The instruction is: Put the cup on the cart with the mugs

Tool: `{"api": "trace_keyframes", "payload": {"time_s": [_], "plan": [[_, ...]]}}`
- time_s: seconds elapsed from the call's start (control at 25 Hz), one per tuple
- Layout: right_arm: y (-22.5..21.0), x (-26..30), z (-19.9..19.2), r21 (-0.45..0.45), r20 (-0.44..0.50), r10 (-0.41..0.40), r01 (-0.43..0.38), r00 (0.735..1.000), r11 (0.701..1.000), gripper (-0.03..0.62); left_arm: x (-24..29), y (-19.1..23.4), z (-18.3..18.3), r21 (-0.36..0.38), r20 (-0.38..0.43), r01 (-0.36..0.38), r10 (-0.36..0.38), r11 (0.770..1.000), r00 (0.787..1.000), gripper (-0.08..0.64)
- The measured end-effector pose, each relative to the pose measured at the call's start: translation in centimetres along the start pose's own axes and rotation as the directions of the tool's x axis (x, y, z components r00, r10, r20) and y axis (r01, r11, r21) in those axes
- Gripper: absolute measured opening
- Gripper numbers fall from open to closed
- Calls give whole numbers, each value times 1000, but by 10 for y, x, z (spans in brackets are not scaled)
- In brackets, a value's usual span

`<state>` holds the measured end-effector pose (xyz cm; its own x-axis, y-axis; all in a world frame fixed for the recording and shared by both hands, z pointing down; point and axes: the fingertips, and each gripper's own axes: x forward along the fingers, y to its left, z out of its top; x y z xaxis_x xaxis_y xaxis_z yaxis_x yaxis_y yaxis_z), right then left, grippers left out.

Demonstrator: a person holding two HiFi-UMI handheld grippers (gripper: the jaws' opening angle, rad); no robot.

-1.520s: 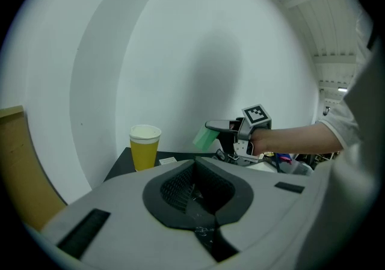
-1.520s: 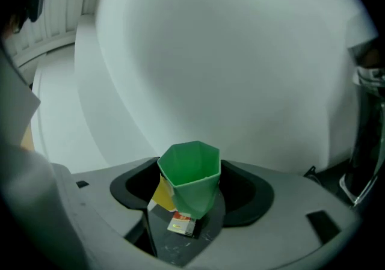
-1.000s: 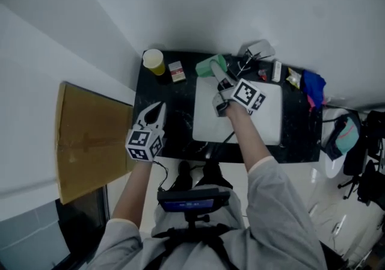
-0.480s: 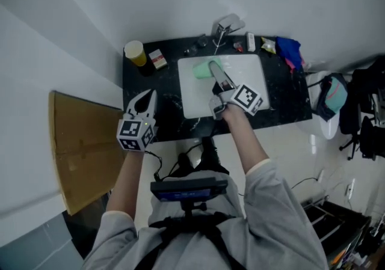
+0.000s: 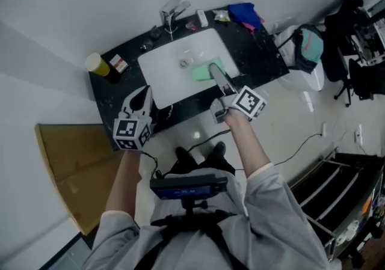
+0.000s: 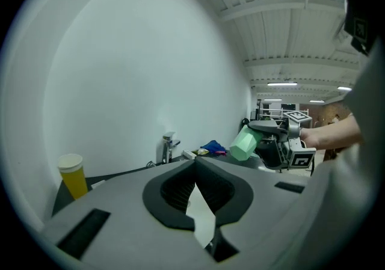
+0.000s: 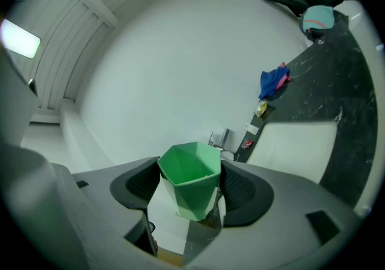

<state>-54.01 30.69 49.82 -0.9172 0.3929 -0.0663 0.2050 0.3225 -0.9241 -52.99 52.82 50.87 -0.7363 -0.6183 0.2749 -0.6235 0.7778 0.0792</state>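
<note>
A faceted green cup point(image 5: 200, 73) hangs over the front right corner of the white sink basin point(image 5: 162, 70). My right gripper point(image 5: 210, 70) is shut on it. In the right gripper view the cup point(image 7: 189, 184) stands upright with its mouth up, and the pads of the right gripper point(image 7: 191, 169) press its two sides. My left gripper point(image 5: 143, 94) hovers over the black counter's front edge, left of the basin, shut and holding nothing. The left gripper view shows the left gripper point(image 6: 195, 163) with its tips together, and the cup point(image 6: 243, 142) off to the right. No mugs are visible.
A yellow cup point(image 5: 96, 64) stands at the counter's left end, and the faucet point(image 5: 171, 10) and a blue cloth point(image 5: 245, 13) sit along its back. A brown board point(image 5: 72, 172) lies at the left. A black wire rack point(image 5: 328, 193) is at the lower right, near cables on the floor.
The right gripper has drawn back with the green cup from the rear of the basin to its front edge. The head view has swung right and the rack has come into sight.
</note>
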Motion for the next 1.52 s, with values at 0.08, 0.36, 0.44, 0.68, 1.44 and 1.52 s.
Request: {"api": "trace_keyframes", "payload": {"time_s": [0.08,0.36,0.44,0.68,1.44,1.52], "plan": [[-11,-34,23,-20,54,-43,44,998,999,318,14,-28,7,27,1,50,-50,998,999,6],[-53,-157,104,-48,171,-200,211,965,976,316,68,-143,31,91,-21,188,-186,978,982,6],[-68,-201,127,-84,210,-278,301,937,950,316,85,-182,36,112,-30,242,-241,964,970,6],[-82,-314,186,-30,347,-336,369,876,929,316,126,-301,40,145,-56,393,-389,908,919,6],[-74,-649,296,151,801,-336,376,496,914,316,199,-685,47,232,-163,849,-841,475,515,6],[-76,-678,297,180,834,-352,394,425,902,316,203,-722,42,231,-188,890,-879,393,437,6]]}}
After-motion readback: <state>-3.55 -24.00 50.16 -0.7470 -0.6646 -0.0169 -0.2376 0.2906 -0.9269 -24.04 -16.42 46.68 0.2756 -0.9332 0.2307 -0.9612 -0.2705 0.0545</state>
